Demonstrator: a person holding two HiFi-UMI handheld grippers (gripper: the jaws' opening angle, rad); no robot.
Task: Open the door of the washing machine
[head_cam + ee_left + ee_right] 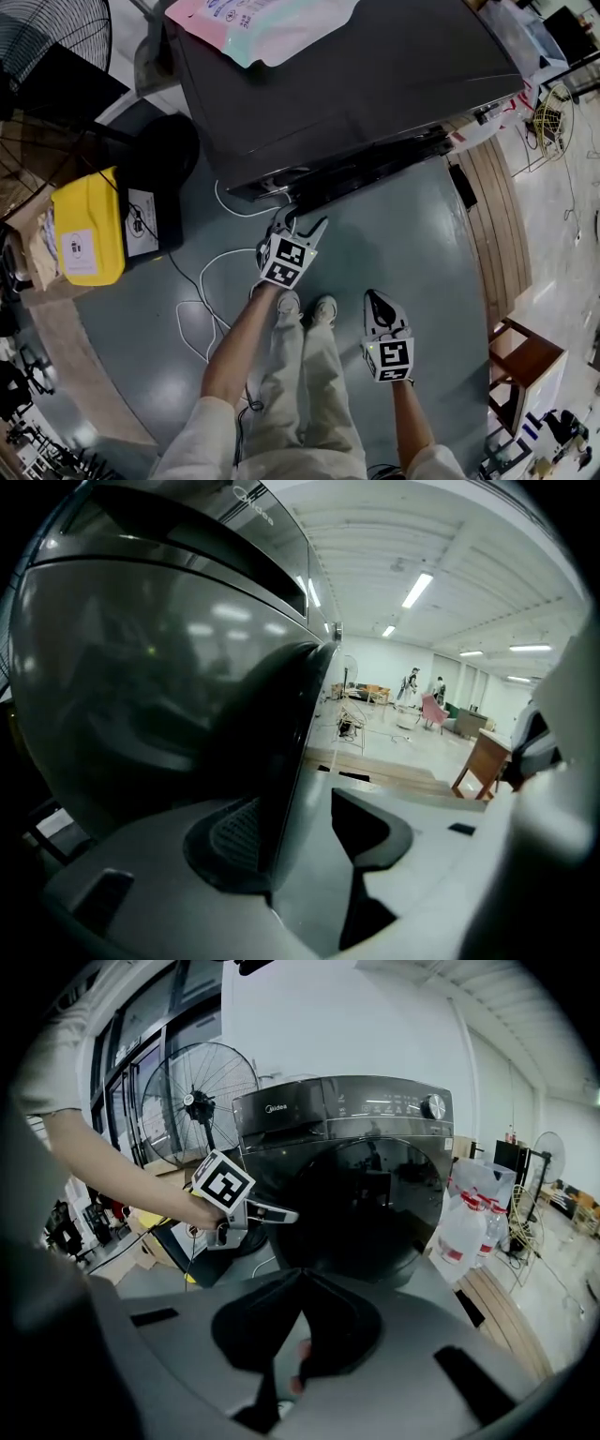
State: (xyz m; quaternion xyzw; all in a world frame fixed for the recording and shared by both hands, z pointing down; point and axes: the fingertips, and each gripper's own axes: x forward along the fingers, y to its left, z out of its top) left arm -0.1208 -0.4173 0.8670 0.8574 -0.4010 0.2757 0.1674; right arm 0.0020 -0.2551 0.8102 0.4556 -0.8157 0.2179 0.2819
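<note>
The dark front-loading washing machine (347, 84) fills the top of the head view; its round door (361, 1208) faces me in the right gripper view. My left gripper (302, 223) is up against the door's left rim. In the left gripper view the door's edge (291, 761) runs down between the jaws of the left gripper (300, 841): it lies against the left pad (230, 841), while the right pad (375, 827) stands apart from it. My right gripper (380, 298) hangs lower and nearer to me, over the floor; its jaws (300, 1279) meet at the tips with nothing in them.
A pastel pack (272, 23) lies on the machine's top. A yellow box (89, 230), a black case (155, 220) and a fan (47, 37) stand to the left. A white cable (211, 291) loops over the floor. Water bottles (464, 1232) and wooden boards (492, 216) are on the right.
</note>
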